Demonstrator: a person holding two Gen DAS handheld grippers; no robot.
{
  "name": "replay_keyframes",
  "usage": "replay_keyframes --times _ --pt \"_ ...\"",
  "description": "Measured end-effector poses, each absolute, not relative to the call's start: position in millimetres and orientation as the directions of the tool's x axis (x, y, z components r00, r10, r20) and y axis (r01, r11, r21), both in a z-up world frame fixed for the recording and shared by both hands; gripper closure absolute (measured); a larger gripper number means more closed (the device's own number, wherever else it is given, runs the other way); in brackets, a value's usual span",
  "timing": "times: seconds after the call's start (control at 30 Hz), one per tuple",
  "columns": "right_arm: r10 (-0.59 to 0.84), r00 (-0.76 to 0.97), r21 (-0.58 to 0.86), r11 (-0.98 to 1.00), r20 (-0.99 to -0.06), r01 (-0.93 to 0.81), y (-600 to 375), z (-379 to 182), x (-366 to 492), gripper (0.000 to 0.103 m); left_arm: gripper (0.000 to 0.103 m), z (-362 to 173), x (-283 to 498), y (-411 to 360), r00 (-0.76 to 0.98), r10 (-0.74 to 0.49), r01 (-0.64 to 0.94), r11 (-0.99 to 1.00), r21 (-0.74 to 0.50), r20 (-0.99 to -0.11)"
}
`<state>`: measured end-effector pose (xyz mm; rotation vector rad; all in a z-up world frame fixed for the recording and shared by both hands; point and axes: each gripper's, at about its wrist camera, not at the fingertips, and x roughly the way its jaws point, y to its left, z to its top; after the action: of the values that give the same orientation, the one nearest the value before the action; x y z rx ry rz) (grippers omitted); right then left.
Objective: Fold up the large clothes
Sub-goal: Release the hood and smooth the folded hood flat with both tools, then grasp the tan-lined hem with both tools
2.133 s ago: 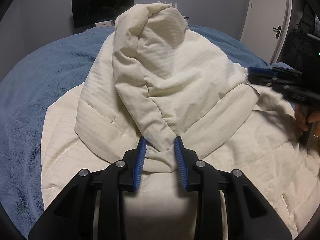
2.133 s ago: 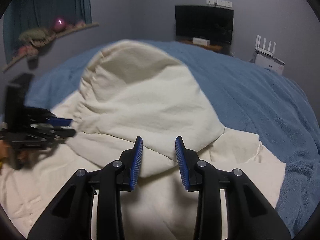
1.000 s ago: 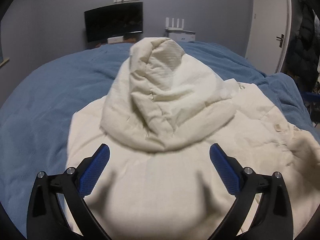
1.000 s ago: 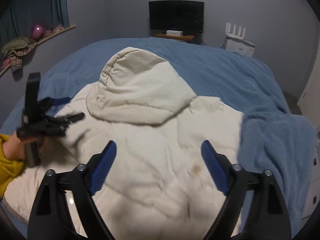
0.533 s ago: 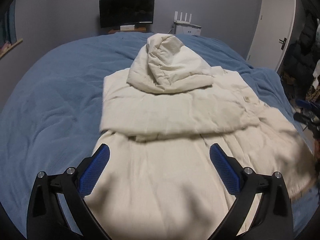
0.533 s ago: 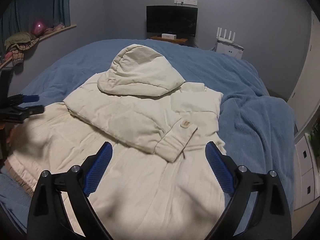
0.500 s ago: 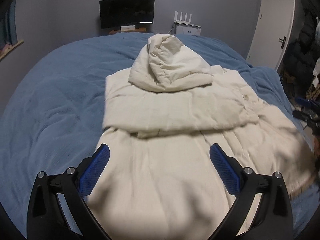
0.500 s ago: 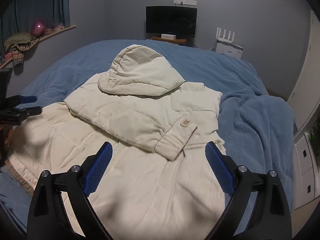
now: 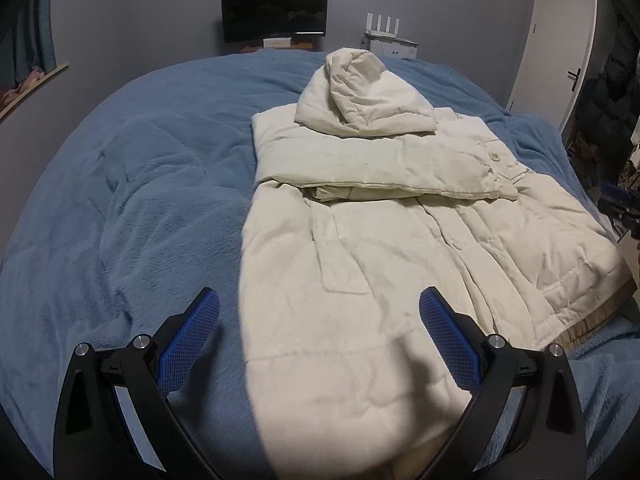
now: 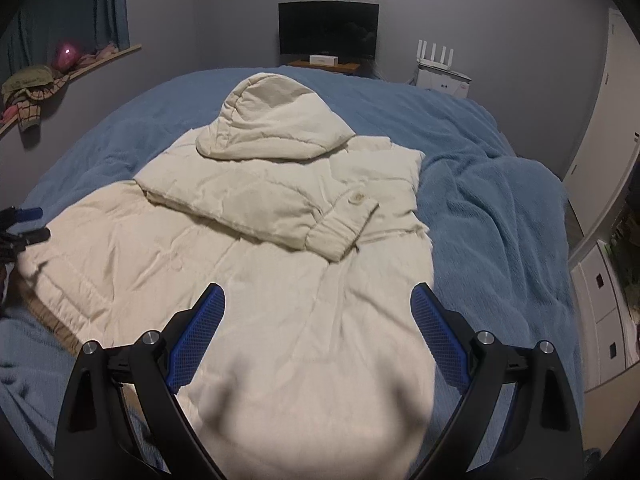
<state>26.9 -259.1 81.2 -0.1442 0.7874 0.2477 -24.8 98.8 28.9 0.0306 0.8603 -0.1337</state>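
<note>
cream padded jacket (image 9: 400,248): lies flat on the blue blanket (image 9: 140,200), centre of frame, hood (image 9: 360,92) folded down toward the top, one sleeve (image 10: 280,208) laid across the chest.
left gripper (image 9: 320,344): lower frame, claw spread wide, released, holding nothing.
right gripper (image 10: 318,340): lower frame, likewise released.
monitor (image 10: 328,34): upper centre, against the wall.
</note>
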Motion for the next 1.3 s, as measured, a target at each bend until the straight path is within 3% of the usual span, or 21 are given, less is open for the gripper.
replay_keyframes --times 0.47,0.63,0.7,0.83,0.93,1.23,1.3 --pt "0.108 0.649 -0.055 0.973 -0.753 -0.226 -296.5 71.0 -24.8 0.013 0.007 33.6 -72.6 123.0 0.628 -0.138 0.16 0.986 -0.047 -0.766" --pt "0.103 0.627 -0.042 0.976 -0.772 -0.212 -309.6 63.6 -39.7 0.013 0.008 20.2 -89.6 131.8 0.583 -0.203 0.158 0.978 -0.135 -0.787" --pt "0.109 0.62 -0.025 0.979 -0.777 -0.204 -312.9 60.8 -43.1 0.013 0.019 16.7 -92.5 132.0 0.574 -0.229 0.158 0.973 -0.169 -0.786" --pt "0.155 0.591 0.046 0.98 -0.792 -0.196 -319.8 54.9 -48.7 0.013 0.023 17.3 -96.7 124.7 0.577 -0.267 0.169 0.964 -0.208 -0.772" --pt "0.175 0.586 0.07 0.978 -0.791 -0.198 -321.0 55.0 -53.4 0.013 0.032 21.0 -97.8 119.3 0.565 -0.308 0.193 0.951 -0.241 -0.765" --pt "0.255 0.537 0.163 0.963 -0.804 -0.213 -321.8 48.6 -61.0 0.014 0.035 10.6 -95.4 114.5 0.507 -0.361 0.212 0.932 -0.293 -0.782" --pt "0.271 0.53 0.18 0.959 -0.804 -0.217 -321.3 46.8 -60.1 0.019 0.035 8.0 -91.3 115.5 0.509 -0.37 0.203 0.929 -0.309 -0.777"
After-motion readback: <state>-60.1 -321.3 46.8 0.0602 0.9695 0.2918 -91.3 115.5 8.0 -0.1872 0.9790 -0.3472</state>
